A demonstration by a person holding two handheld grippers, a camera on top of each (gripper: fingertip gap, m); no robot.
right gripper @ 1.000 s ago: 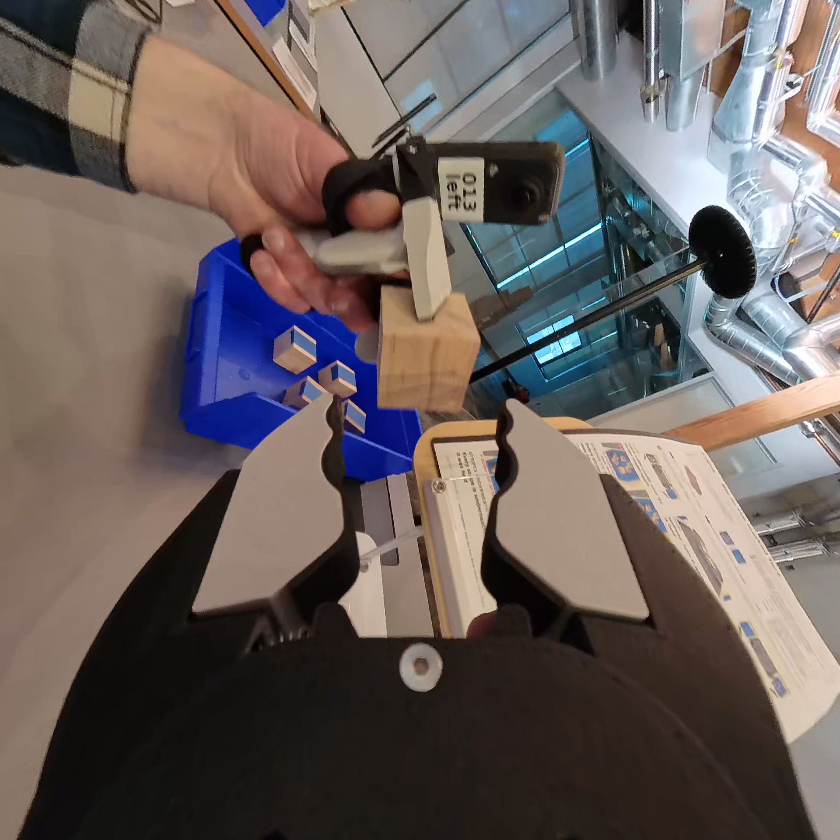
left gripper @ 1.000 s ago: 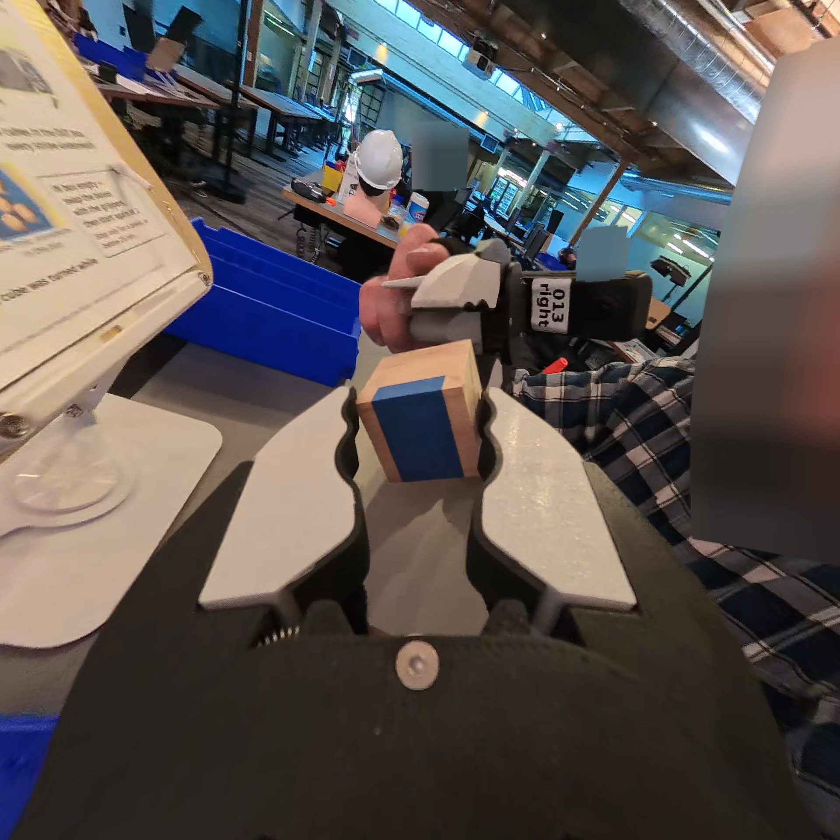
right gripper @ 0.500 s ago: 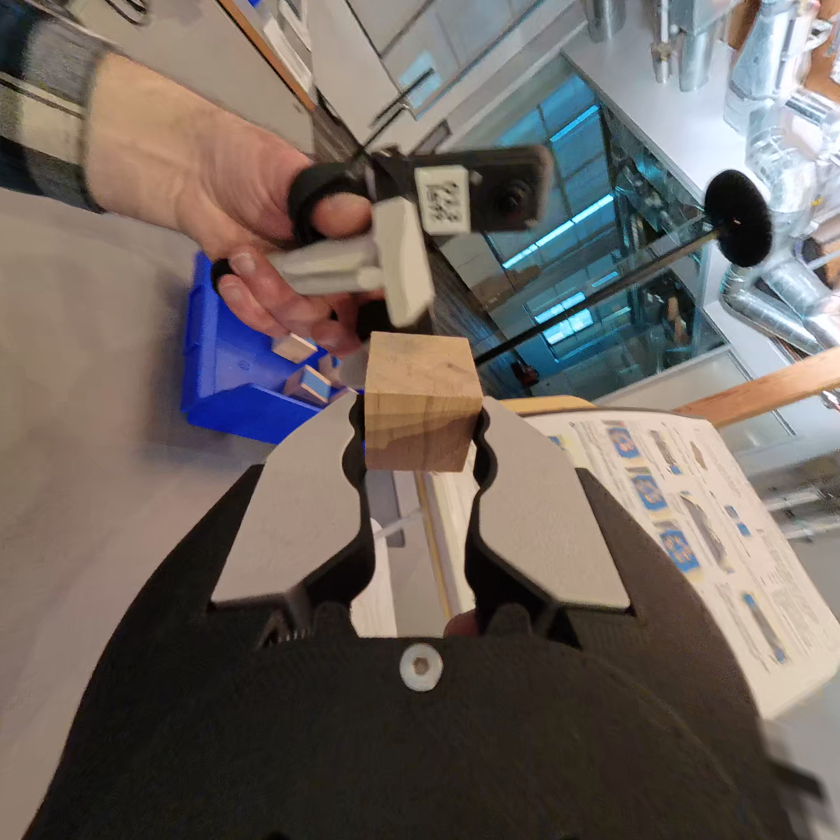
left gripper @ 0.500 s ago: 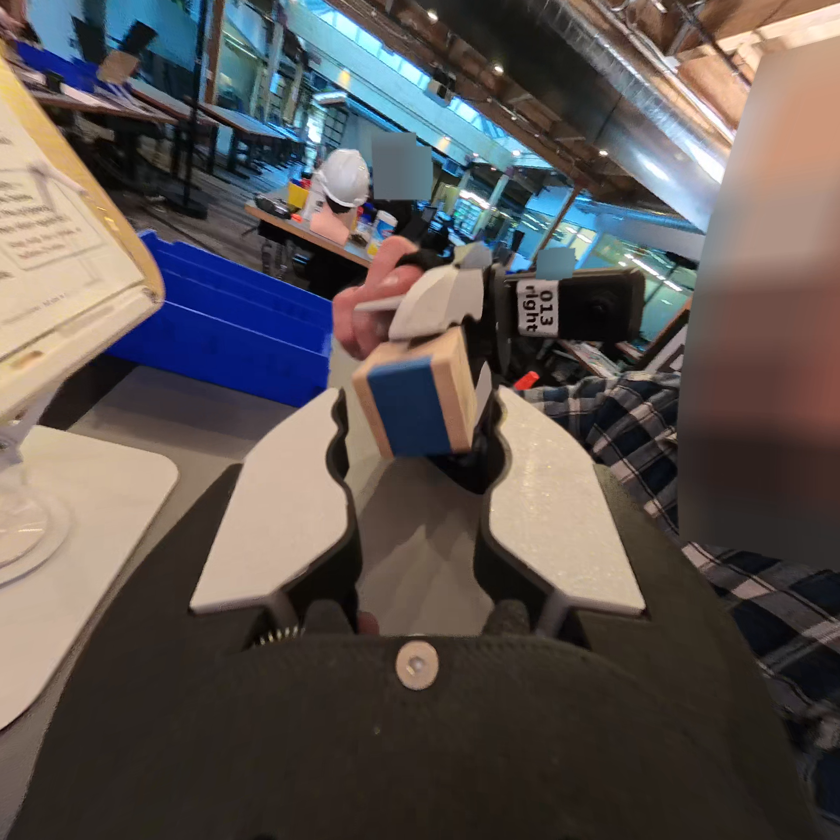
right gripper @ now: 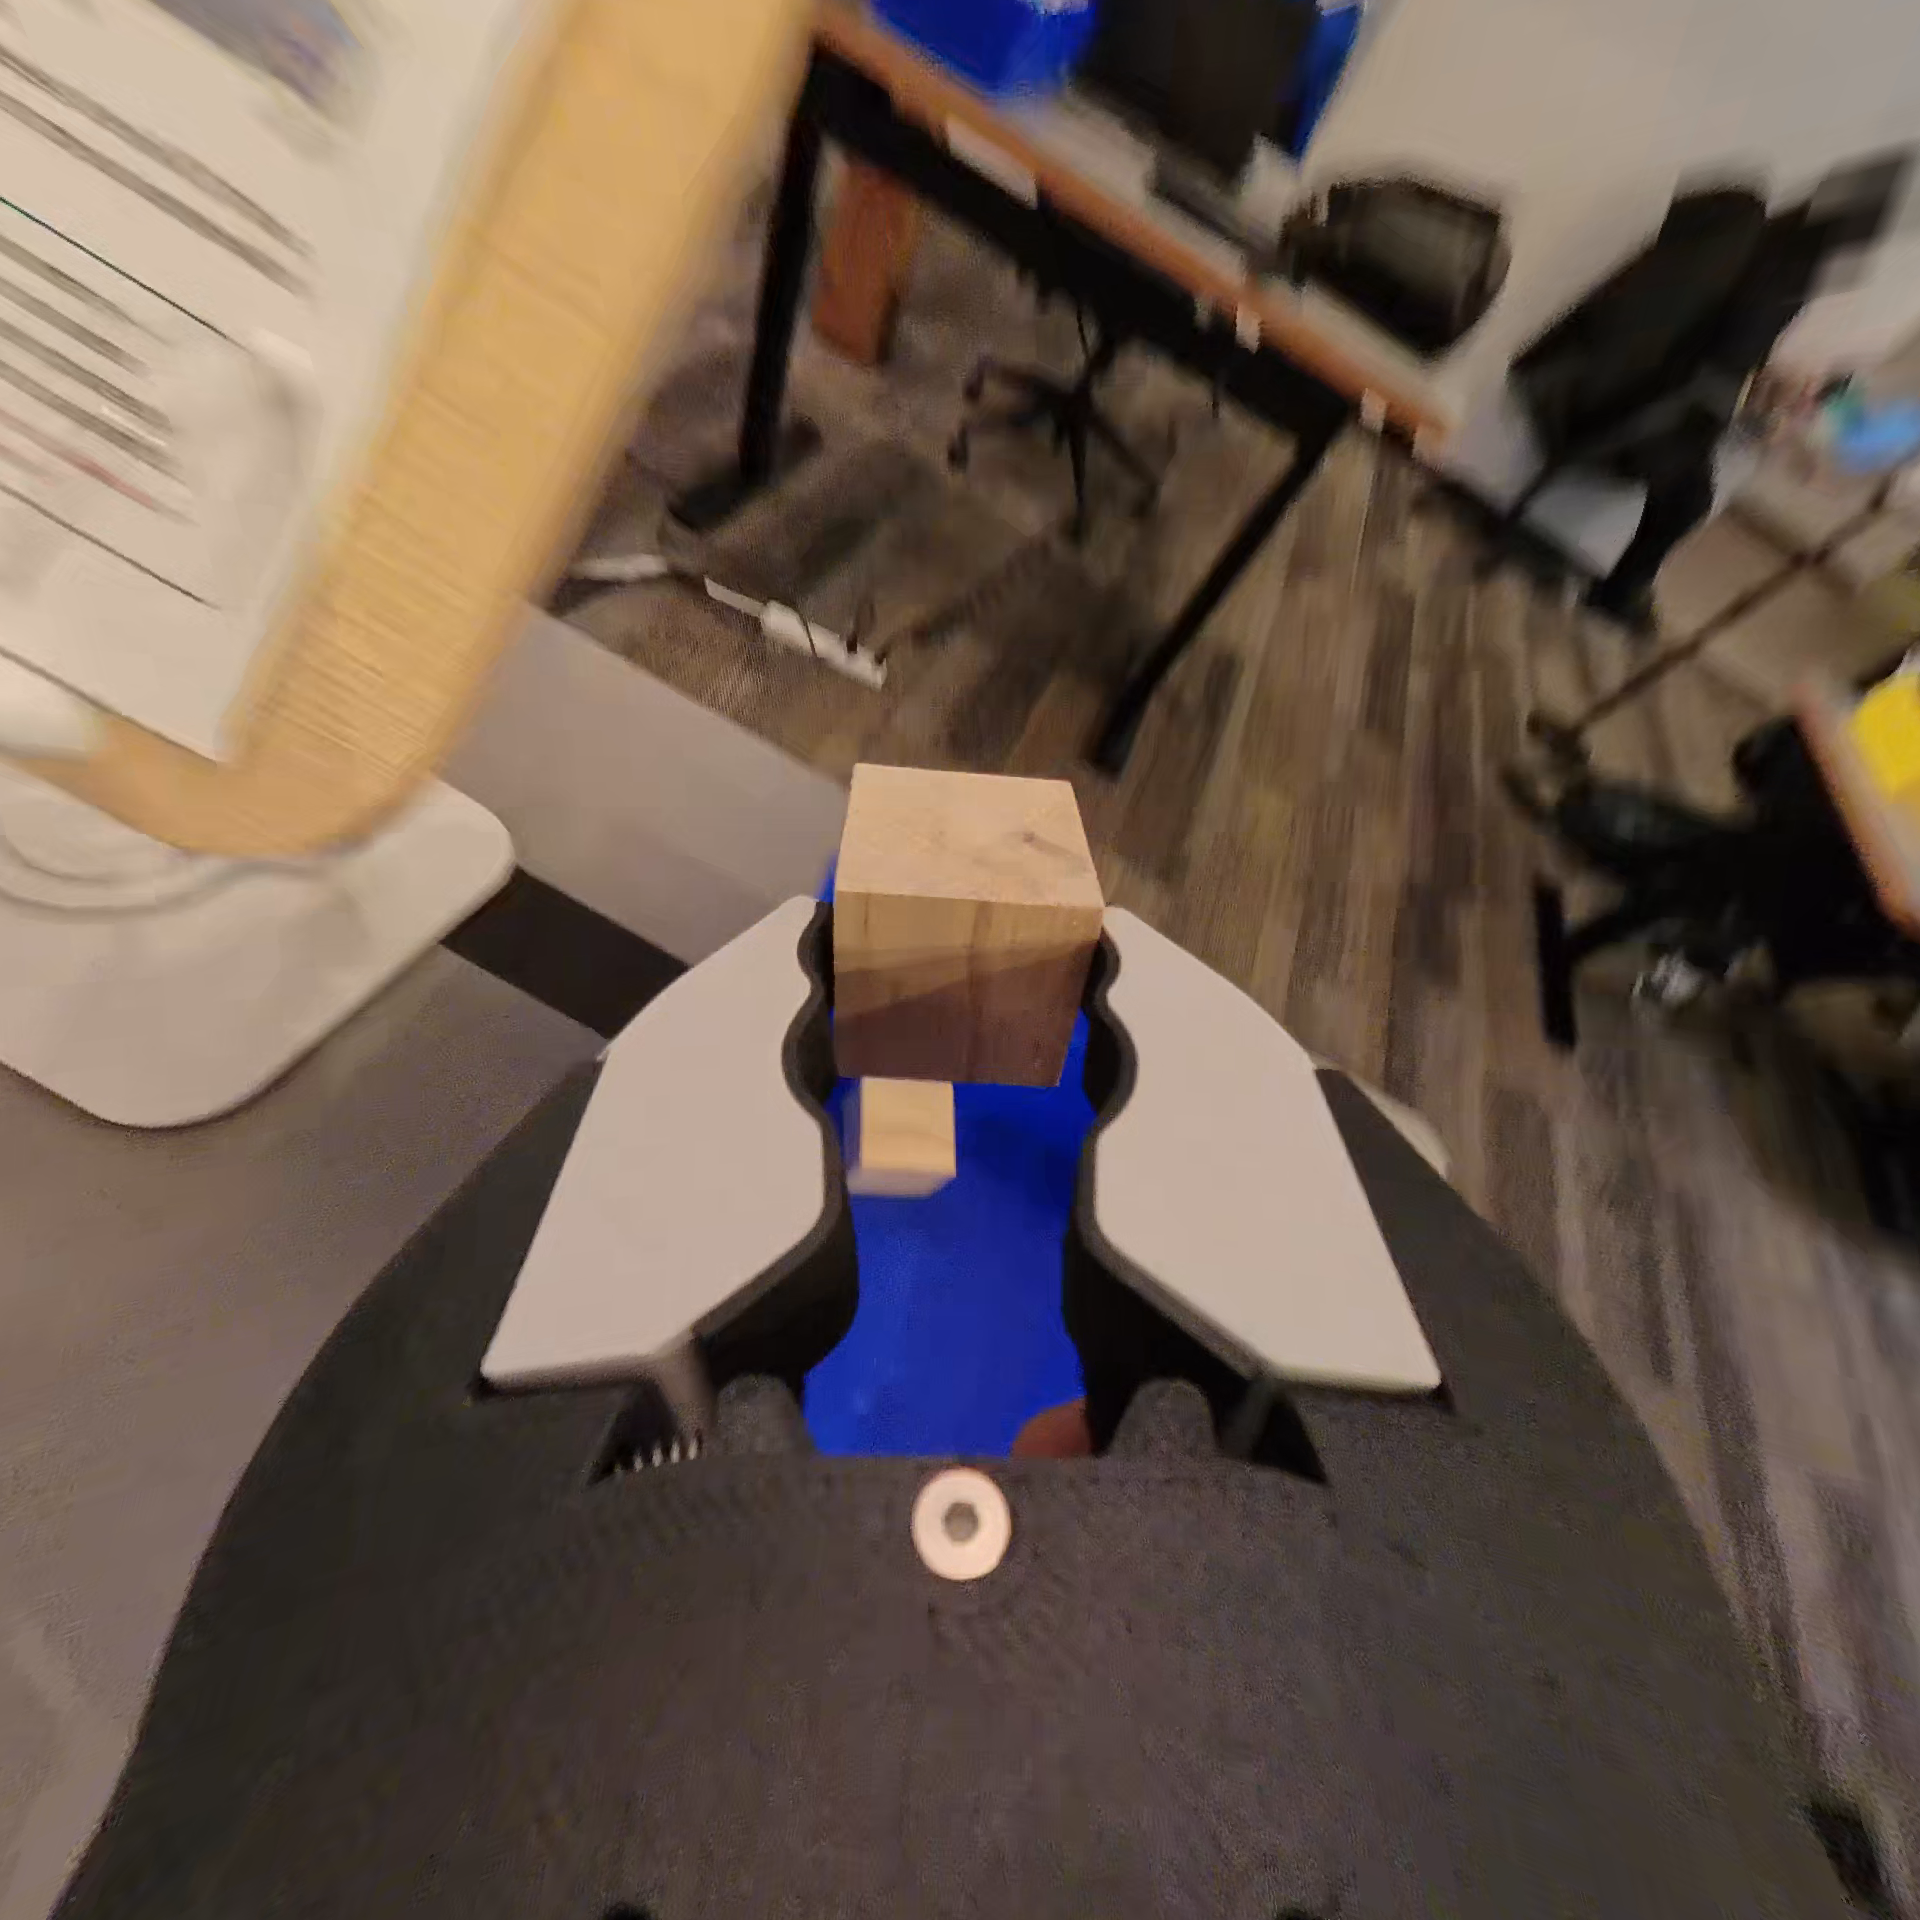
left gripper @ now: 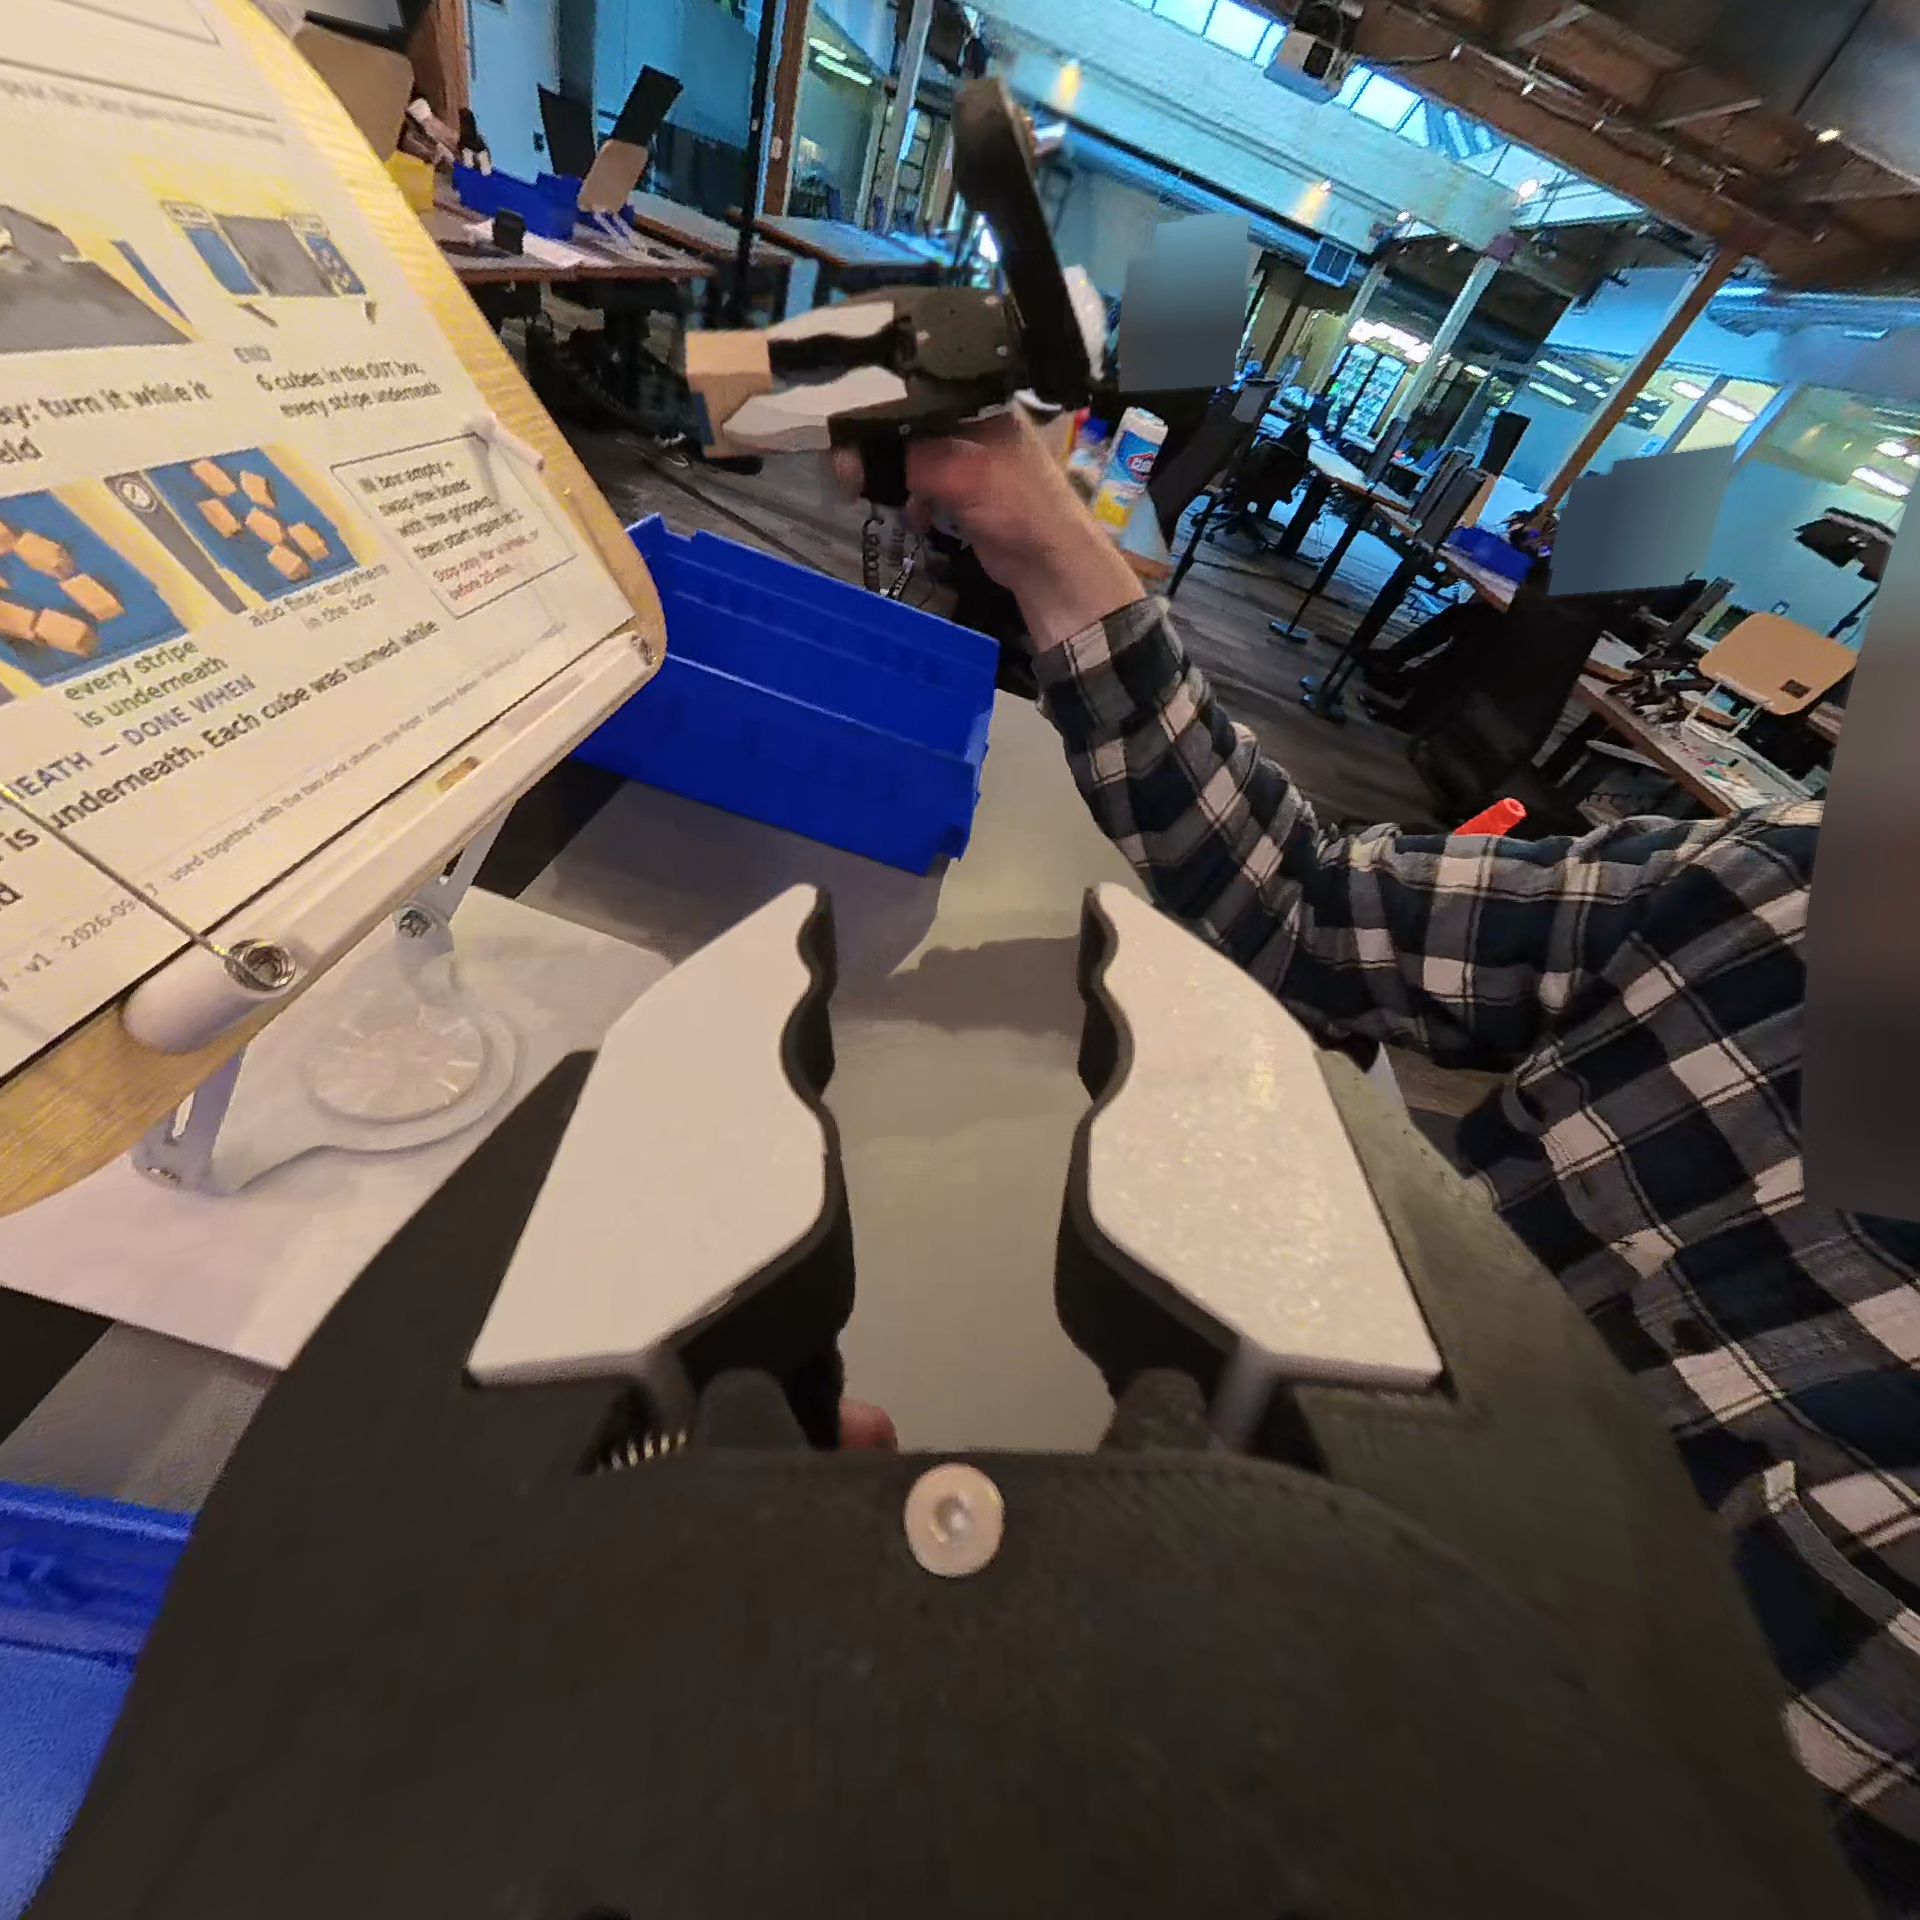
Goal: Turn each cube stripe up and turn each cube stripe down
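Observation:
My right gripper [right gripper: 961,925] is shut on a wooden cube [right gripper: 966,914], both pads pressed on its sides. Only plain wood faces show in the right wrist view. It hangs over a blue bin [right gripper: 935,1299] where another wooden cube [right gripper: 904,1127] lies. In the left wrist view the right gripper [left gripper: 748,390] is raised at the far side with the cube [left gripper: 727,369] in it, above the blue bin [left gripper: 790,717]. My left gripper [left gripper: 951,914] is open and holds nothing, over the grey table [left gripper: 956,1143].
An instruction board [left gripper: 260,520] on a white stand [left gripper: 343,1091] is at the left, also blurred in the right wrist view [right gripper: 312,416]. A second blue bin's corner [left gripper: 62,1662] is at lower left. A person's plaid sleeve [left gripper: 1455,935] crosses the right side.
The right gripper shut on the cube that the left gripper held, the left let go, and the right carried the cube away to above the blue bin. The left gripper drew back.

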